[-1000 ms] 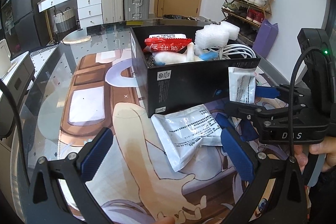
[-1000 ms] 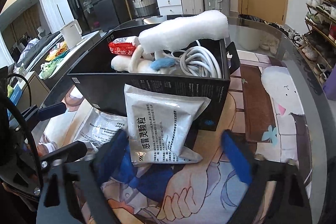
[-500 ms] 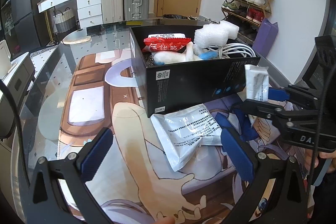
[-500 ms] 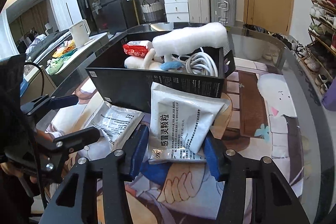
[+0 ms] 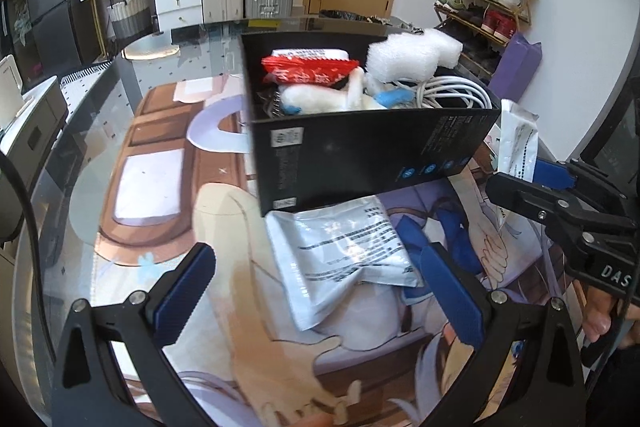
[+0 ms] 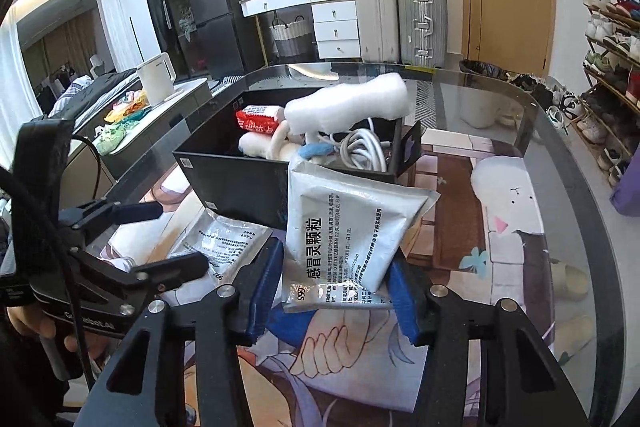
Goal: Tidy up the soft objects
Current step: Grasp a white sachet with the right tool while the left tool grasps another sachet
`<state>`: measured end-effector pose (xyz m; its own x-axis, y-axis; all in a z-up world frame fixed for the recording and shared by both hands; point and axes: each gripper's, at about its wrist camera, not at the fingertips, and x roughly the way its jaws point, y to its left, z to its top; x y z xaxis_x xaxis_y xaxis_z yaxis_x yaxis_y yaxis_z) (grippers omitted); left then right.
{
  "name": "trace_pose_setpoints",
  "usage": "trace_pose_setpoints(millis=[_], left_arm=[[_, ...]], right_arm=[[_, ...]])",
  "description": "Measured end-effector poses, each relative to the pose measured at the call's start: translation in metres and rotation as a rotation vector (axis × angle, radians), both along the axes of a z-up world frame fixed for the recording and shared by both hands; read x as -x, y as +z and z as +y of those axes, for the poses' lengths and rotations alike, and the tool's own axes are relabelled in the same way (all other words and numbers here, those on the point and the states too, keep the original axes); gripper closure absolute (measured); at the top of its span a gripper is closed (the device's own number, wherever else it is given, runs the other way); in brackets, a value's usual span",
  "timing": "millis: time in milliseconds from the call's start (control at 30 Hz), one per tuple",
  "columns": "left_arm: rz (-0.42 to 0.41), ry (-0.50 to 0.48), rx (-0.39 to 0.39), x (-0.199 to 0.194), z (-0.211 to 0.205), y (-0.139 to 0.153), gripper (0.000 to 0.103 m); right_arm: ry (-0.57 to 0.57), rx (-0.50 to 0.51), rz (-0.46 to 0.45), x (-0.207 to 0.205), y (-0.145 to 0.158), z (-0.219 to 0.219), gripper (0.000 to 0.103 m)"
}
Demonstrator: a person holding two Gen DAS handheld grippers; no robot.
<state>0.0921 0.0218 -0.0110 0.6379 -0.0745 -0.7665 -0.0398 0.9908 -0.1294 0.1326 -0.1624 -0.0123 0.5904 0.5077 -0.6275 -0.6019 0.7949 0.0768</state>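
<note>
Right wrist: sachet [image 6: 344, 239] (claw-gripped [image 6: 334, 291])

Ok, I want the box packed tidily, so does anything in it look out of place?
Yes. The white foam roll lies across the top of the black box, propped on the coiled white cable and poking above the rim, not settled inside. The rest sits below the rim.

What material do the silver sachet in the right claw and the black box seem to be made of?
Silver sachet: probably foil-laminated plastic, semi-matte; it creases softly, has flat sealed edges and a dull metallic sheen.
Black box: likely cardboard, matte black with printed labels; its thin, straight walls and sharp folded corners suggest it.
</note>
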Motion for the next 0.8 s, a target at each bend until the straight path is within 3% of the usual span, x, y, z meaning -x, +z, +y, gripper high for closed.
trace_pose_setpoints(millis=[400,567,800], left_arm=[[0.088,0.011,-0.073,-0.018,-0.018,-0.013,0.000],[0.101,0.008,-0.116,-0.022,-0.022,-0.016,0.000],[0.086,-0.011,-0.113,-0.022,-0.026,-0.015,0.004]], right_arm=[[-0.007,-0.014,0.001,0.002,0.004,-0.005,0.052],[-0.008,-0.014,0.000,0.002,0.004,-0.005,0.052],[-0.004,-0.011,-0.005,0.002,0.004,-0.003,0.052]])
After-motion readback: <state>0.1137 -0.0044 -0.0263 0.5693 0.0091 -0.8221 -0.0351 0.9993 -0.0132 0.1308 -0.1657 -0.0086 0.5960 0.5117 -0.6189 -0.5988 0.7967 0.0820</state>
